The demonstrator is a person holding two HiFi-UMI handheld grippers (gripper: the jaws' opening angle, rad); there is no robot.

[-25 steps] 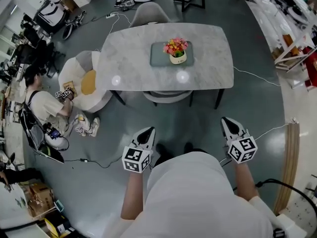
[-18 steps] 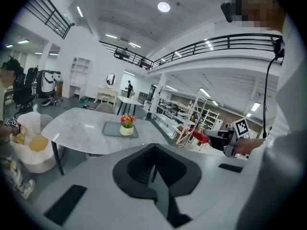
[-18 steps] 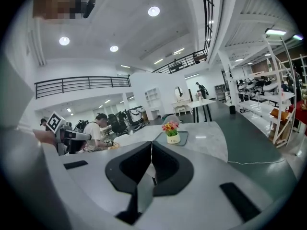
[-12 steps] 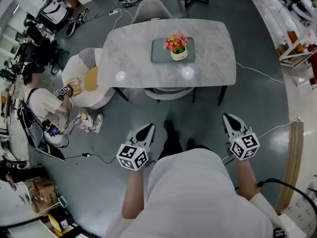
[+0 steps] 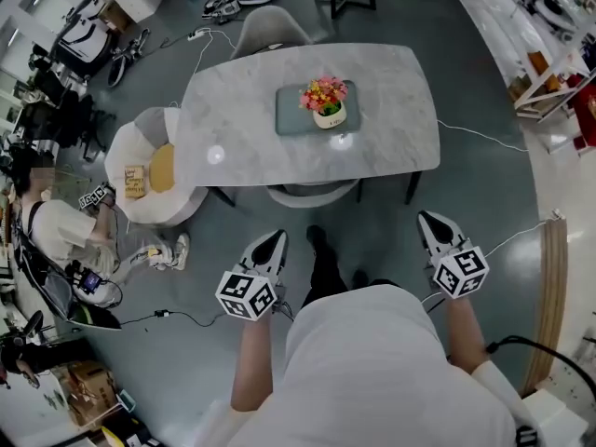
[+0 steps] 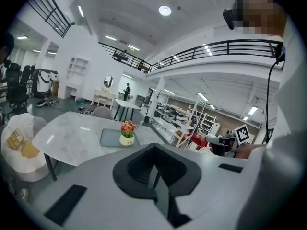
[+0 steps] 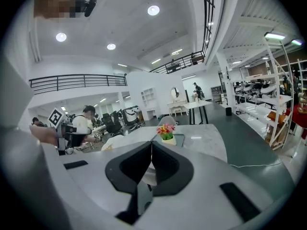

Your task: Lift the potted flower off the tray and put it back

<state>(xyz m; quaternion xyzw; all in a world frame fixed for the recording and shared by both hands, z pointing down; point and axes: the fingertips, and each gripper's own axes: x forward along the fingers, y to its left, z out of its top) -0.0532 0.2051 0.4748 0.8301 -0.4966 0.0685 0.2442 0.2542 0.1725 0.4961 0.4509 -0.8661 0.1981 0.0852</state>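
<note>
A potted flower (image 5: 326, 102) with pink and orange blooms in a white pot stands on a grey tray (image 5: 291, 111) in the middle of a marble table (image 5: 233, 128). The same potted flower (image 6: 127, 132) shows small in the left gripper view on the tray (image 6: 111, 138), and the potted flower (image 7: 166, 132) shows far off in the right gripper view. My left gripper (image 5: 272, 243) and right gripper (image 5: 427, 223) hang over the floor well short of the table. Both are shut and hold nothing.
A grey chair (image 5: 312, 194) is tucked under the table's near side, another chair (image 5: 270, 28) at the far side. A cream armchair (image 5: 149, 170) stands at the table's left end. A seated person (image 5: 65, 236) is at far left. Cables (image 5: 484, 136) lie on the floor.
The person holding the grippers has stepped a little toward the table. The seated person at left has slid down the head view. Both grippers stay shut at the same height.
</note>
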